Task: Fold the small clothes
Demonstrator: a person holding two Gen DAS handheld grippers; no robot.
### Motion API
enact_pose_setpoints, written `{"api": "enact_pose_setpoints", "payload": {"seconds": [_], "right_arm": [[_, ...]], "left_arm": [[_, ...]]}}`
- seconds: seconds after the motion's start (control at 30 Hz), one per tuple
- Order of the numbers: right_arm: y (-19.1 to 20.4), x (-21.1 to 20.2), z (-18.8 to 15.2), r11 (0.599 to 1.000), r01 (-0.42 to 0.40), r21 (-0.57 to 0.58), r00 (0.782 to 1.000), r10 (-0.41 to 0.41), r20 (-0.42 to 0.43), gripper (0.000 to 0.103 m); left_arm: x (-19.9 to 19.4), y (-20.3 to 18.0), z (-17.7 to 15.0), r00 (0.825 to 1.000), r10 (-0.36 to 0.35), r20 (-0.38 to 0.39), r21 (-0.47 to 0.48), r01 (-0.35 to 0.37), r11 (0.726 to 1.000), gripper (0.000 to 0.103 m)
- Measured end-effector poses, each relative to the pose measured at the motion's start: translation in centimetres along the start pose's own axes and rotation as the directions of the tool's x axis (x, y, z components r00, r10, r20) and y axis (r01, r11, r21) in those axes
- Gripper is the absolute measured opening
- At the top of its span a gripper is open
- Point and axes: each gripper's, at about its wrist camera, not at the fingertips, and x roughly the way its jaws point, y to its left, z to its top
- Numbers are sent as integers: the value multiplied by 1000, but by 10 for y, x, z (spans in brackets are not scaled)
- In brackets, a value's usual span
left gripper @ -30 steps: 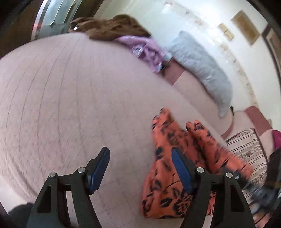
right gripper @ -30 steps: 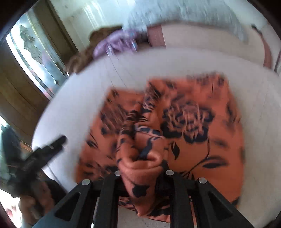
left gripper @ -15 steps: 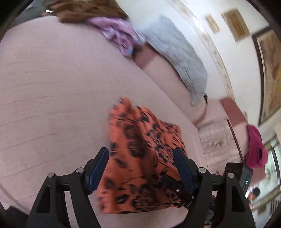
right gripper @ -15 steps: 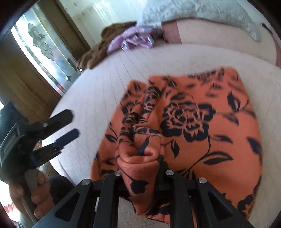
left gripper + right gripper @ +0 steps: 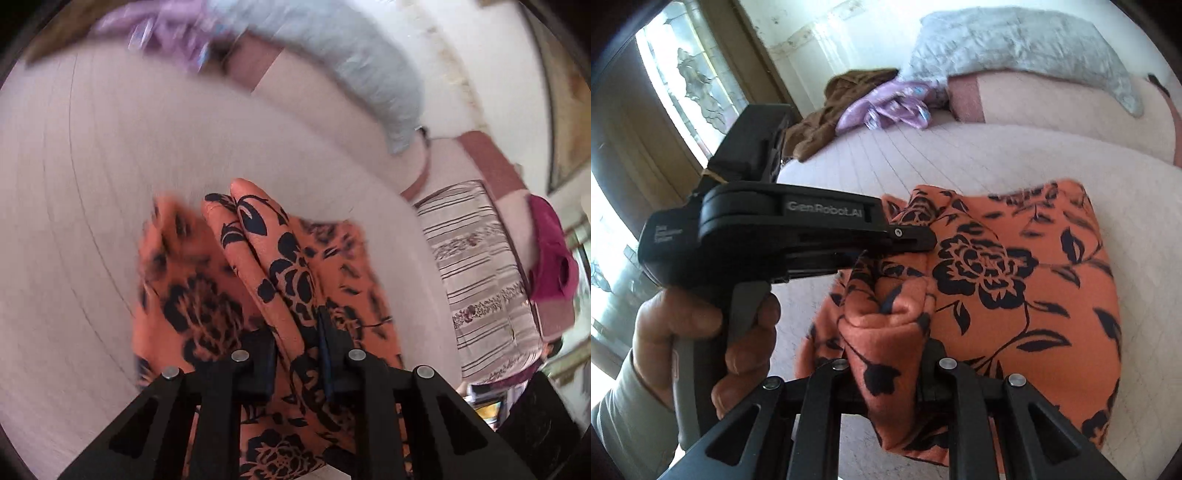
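An orange garment with a black flower print (image 5: 1015,280) lies on the pink quilted bed (image 5: 960,155). My right gripper (image 5: 890,373) is shut on a bunched fold of it at its near left edge. My left gripper (image 5: 295,354) is shut on another raised fold of the same garment (image 5: 266,258). In the right wrist view the left gripper (image 5: 916,240) reaches in from the left, held by a hand (image 5: 701,332), with its tips at the garment's left side.
A brown garment (image 5: 827,114) and a purple one (image 5: 886,107) lie heaped at the bed's far corner. A grey pillow (image 5: 1015,44) lies along the headboard. A striped cushion (image 5: 480,273) and a magenta cloth (image 5: 550,251) lie to the right.
My left gripper moved in over the orange garment and shut on a fold of it; it was open before. My right gripper stayed shut on its fold.
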Motion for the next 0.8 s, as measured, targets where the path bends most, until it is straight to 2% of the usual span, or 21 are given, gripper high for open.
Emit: {"api": "enact_pose_setpoints", "payload": {"seconds": [0.03, 0.1, 0.2, 0.23, 0.27, 0.3, 0.4, 0.47, 0.53, 0.57, 0.6, 0.7, 0.8], "right_arm": [[7, -5, 4, 1000, -14, -12, 1000, 14, 21, 16], [18, -7, 7, 999, -31, -27, 999, 32, 35, 20], [35, 29, 1, 997, -45, -71, 998, 41, -52, 26], [35, 44, -5, 997, -46, -69, 995, 39, -91, 26], [33, 59, -12, 997, -47, -57, 990, 39, -137, 27], [31, 63, -17, 997, -55, -45, 989, 49, -141, 26], [26, 49, -16, 996, -85, -11, 990, 83, -112, 26], [23, 45, -13, 995, -97, 3, 989, 96, -109, 28], [24, 47, -15, 994, -107, -6, 986, 106, -127, 44], [23, 47, -21, 990, -138, -5, 980, 136, -145, 65], [26, 47, -26, 982, -187, -9, 972, 184, -149, 74], [33, 36, -35, 979, -194, -61, 974, 184, -133, 76], [18, 14, -43, 978, -209, -3, 973, 208, -98, 76]], "left_arm": [[-10, 1, 1, 1000, -6, 24, 20, 6, 1000, 20], [-9, 15, 2, 1000, 19, 16, 15, -19, 1000, 20], [26, 53, -1, 989, 109, -102, -60, -115, 991, 19], [29, 61, -5, 989, 104, -107, -73, -112, 991, 19], [25, 64, -6, 992, 82, -92, -85, -90, 992, 18], [18, 61, -6, 995, 72, -75, -86, -78, 993, 18], [7, 44, -3, 995, 86, -49, -20, -87, 996, 17], [10, 46, -5, 992, 109, -66, -4, -110, 994, 17], [19, 62, -9, 991, 94, -92, -42, -99, 994, 18], [18, 70, -9, 995, 56, -86, -83, -63, 995, 18], [17, 73, -10, 997, 31, -77, -113, -39, 993, 18], [7, 66, -12, 996, 57, -68, -91, -63, 994, 20], [-8, 57, -17, 997, 59, -50, -99, -64, 993, 21]]}}
